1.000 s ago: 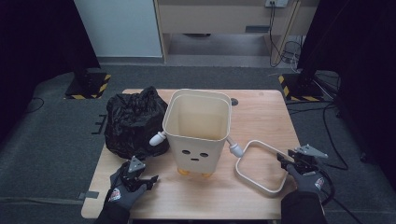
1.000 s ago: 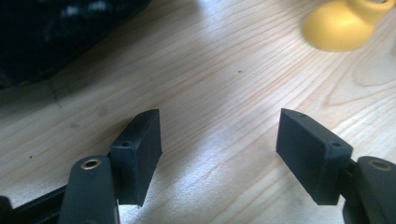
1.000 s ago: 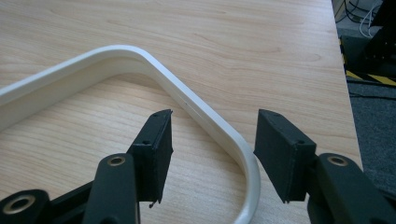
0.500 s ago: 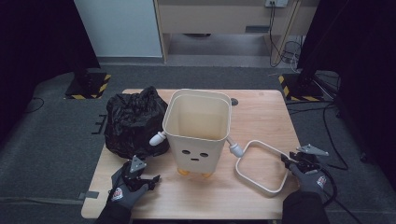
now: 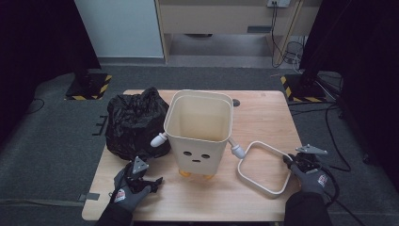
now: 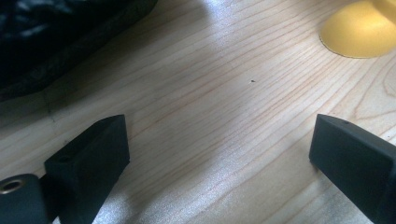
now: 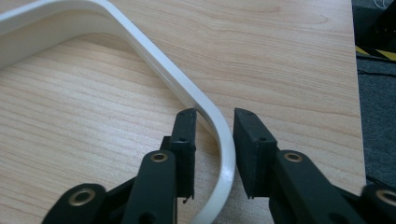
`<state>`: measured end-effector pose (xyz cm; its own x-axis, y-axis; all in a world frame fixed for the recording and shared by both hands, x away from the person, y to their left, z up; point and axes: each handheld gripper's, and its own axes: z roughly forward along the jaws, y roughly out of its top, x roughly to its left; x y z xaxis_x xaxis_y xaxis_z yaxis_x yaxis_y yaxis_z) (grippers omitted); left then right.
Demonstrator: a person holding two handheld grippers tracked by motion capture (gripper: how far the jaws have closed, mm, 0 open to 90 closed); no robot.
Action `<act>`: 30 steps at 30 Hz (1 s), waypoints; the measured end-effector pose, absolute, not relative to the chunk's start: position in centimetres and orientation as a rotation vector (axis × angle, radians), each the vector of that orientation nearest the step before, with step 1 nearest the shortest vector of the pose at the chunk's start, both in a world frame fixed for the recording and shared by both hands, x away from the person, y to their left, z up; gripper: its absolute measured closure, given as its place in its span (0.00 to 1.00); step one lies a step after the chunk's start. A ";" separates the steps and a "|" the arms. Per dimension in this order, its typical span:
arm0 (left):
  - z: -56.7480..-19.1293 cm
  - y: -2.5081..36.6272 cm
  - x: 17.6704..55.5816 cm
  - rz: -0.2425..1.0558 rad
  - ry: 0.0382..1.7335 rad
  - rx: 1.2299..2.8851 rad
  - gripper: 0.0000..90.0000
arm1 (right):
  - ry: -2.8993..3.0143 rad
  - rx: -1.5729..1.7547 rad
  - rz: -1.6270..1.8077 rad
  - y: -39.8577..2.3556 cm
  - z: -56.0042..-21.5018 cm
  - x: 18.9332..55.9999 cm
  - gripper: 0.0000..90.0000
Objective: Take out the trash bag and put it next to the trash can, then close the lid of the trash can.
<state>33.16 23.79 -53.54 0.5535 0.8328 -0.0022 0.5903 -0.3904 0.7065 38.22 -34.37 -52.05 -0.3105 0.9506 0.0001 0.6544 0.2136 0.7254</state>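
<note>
Gloved hands come in low at the near edge of the worktop in the high view. The left claw lies nearly level, pointing right toward the cream bin; the black bag sits just beyond it. The right claw meets the near corner of the white frame.

Left gripper view: jaws have just been opening and stand spread, bare wood between them, a yellow foot ahead to the right.

Right gripper view: the right claw's jaws have just been closing and straddle the frame's curved corner, a sliver of gap showing at each pad.
</note>
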 end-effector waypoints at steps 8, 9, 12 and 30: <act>-53.6 23.7 33.3 0.463 1.144 2.134 0.01 | 2.071 1.459 0.833 -34.3 -52.2 38.6 0.85; -53.6 23.7 33.3 0.462 1.142 2.137 0.00 | 2.076 1.448 0.823 -34.3 -52.2 38.6 0.86; -53.6 23.7 33.3 0.463 1.142 2.137 0.00 | 2.078 1.454 0.806 -34.0 -52.1 38.6 0.88; -53.6 23.7 33.3 0.462 1.142 2.137 0.00 | 1.968 1.519 0.933 -33.9 -51.2 38.5 0.87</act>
<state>33.27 23.68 -53.56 0.5560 0.8312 -0.0005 0.5972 -0.3991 0.6958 38.46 -33.93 -51.16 -0.2676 0.9630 0.0321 0.6343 0.1510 0.7582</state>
